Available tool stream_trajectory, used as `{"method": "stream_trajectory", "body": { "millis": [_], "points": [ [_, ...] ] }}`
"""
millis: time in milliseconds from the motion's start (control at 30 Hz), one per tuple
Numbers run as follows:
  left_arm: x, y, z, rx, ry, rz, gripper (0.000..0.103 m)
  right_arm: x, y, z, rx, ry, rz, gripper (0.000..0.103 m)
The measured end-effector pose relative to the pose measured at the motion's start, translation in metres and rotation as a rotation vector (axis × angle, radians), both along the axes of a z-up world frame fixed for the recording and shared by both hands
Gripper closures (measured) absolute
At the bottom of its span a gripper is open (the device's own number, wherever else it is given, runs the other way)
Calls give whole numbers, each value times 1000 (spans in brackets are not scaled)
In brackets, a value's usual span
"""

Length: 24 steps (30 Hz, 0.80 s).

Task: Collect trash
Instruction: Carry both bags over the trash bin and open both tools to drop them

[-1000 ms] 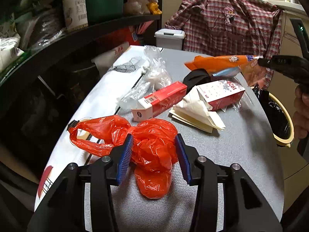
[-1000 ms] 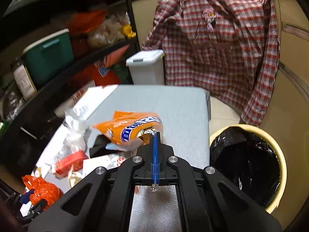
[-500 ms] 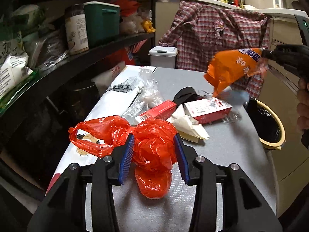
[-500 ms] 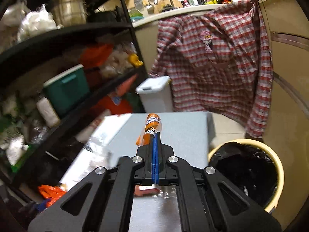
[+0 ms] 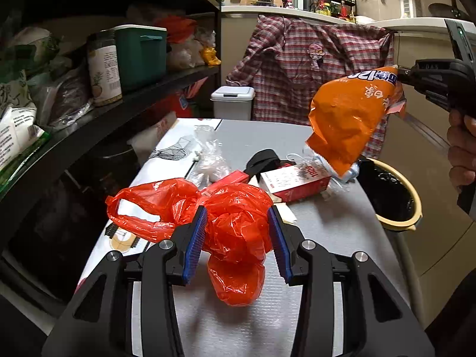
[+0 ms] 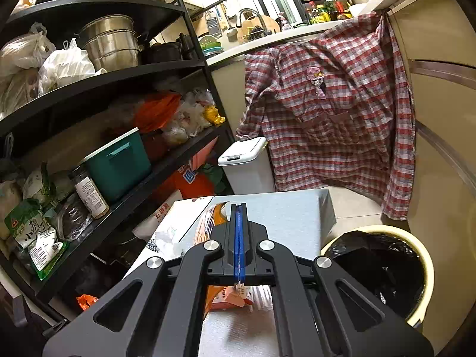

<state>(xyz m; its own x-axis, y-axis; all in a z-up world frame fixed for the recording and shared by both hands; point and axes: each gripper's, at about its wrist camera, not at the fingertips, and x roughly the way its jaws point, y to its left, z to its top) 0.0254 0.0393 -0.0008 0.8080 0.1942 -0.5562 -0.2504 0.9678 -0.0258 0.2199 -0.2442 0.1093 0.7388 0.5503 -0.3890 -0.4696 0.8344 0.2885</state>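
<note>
Now your right gripper (image 6: 239, 239), pinching the wrapper (image 5: 354, 119) by one edge, may drop it short of the bin (image 6: 377, 267) ahead-right; your left gripper (image 5: 237, 232) clamps the bag (image 5: 238, 232).

Warm indoor light, brightest at the kitchen counter (image 6: 267, 38) in back. Shelf (image 5: 89, 125) beside it sits in deep shadow. Fisheye bends edges, corners black.

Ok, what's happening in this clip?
A person is clearing rubbish off a grey table with two handheld tongs. The left tongs grip a crumpled red plastic bag. The right tongs pinch an orange snack wrapper, held in the air near the yellow bin with a black liner.
</note>
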Motion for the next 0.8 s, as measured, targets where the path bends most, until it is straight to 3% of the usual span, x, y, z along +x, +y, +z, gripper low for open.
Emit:
{"method": "stream_trajectory", "body": {
  "millis": [500,800],
  "points": [
    [0,-21,30,-14,-32,-122,62,-12,-54,23,-15,-44,-93,103],
    [25,-47,59,-31,-50,-243,62,-10,-90,33,-58,-74,-187,103]
  ]
}}
